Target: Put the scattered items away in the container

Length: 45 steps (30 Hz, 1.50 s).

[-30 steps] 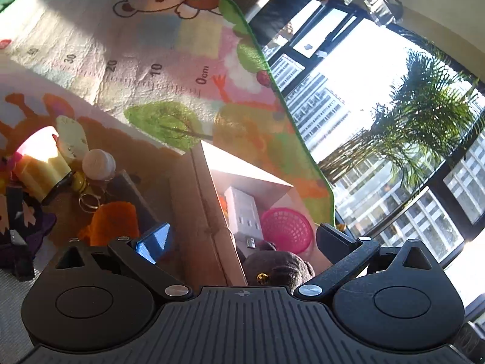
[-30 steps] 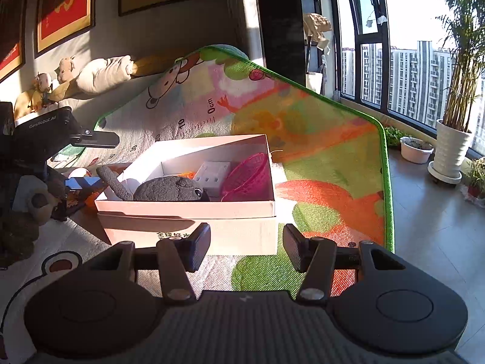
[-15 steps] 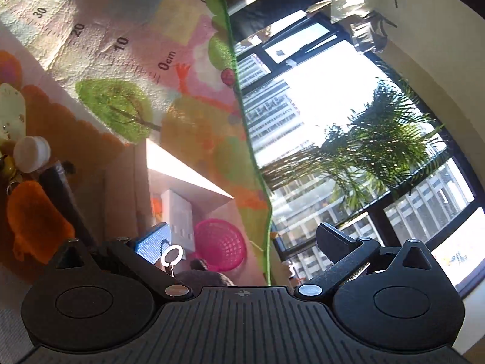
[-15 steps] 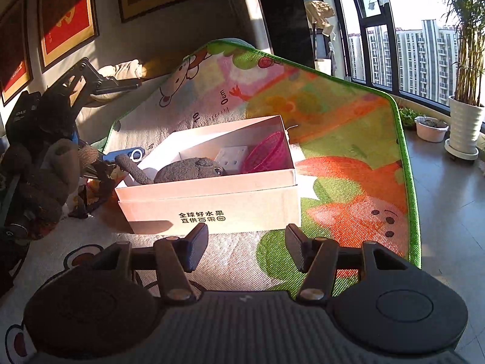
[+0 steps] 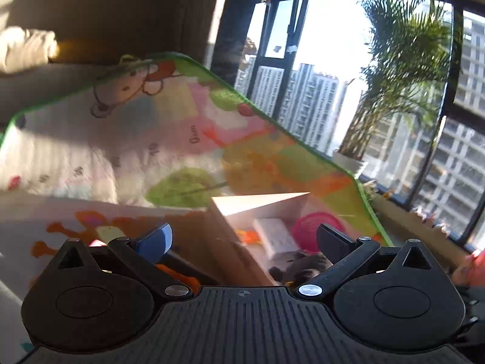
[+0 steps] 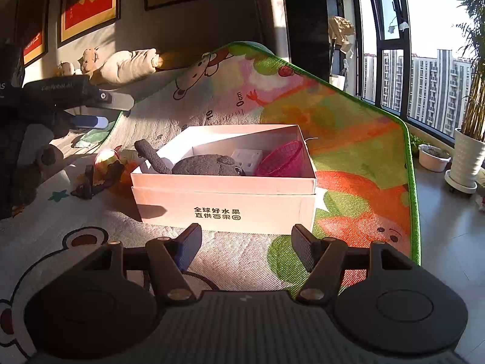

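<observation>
A white cardboard box stands on the play mat. It holds a grey plush toy, a white socket block and a pink mesh basket. The box also shows in the left wrist view, with the basket and socket block inside. My left gripper is open and empty, raised above the box's left side; it also shows in the right wrist view. My right gripper is open and empty, low in front of the box.
Several small items lie left of the box: a round pink-yellow toy, a dark toy and an orange item. The colourful mat ends at a green edge. Potted plants stand on the tiled floor by the windows.
My left gripper has swung up and levelled out, so the view now shows the wall and the mat's far end. The right gripper has drawn back slightly from the box.
</observation>
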Each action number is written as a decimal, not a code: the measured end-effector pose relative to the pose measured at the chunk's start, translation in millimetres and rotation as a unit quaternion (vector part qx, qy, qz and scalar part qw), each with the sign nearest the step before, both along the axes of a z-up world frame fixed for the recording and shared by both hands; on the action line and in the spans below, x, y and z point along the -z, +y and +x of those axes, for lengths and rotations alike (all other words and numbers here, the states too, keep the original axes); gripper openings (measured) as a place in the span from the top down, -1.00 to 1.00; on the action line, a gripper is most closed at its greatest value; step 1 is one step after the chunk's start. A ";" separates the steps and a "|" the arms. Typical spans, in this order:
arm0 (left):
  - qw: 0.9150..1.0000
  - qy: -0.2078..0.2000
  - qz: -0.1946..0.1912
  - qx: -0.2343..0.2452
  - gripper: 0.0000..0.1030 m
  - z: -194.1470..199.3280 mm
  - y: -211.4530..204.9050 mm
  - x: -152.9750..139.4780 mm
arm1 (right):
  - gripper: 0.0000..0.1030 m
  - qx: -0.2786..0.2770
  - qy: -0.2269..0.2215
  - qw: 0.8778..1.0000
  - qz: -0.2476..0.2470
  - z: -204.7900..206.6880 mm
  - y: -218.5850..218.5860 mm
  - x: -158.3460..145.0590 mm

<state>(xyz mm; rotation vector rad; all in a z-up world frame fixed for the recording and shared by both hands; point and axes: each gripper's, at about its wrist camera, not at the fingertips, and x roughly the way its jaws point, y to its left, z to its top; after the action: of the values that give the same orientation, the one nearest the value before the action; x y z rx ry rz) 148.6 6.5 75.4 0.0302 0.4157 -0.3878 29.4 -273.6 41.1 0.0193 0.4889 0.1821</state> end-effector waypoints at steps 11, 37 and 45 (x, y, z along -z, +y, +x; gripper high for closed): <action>0.982 0.084 0.145 -0.085 -1.00 0.5 31.5 69.7 | -0.28 -0.062 0.011 0.997 -0.048 4.9 44.5 -4.6; 0.993 0.080 0.056 0.060 0.48 -150.3 24.4 52.7 | -0.25 -0.175 0.028 0.983 -0.056 -0.4 104.3 -31.4; 0.996 0.056 0.073 0.000 -0.68 -168.9 40.9 62.7 | 0.23 -0.236 0.097 0.966 -0.030 68.7 176.0 -33.4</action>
<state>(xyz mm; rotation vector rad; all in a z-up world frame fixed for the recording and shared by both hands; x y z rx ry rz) -20.3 47.5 12.7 0.1510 0.5543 -0.3603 98.1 -97.7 74.4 -0.1410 0.6906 0.6369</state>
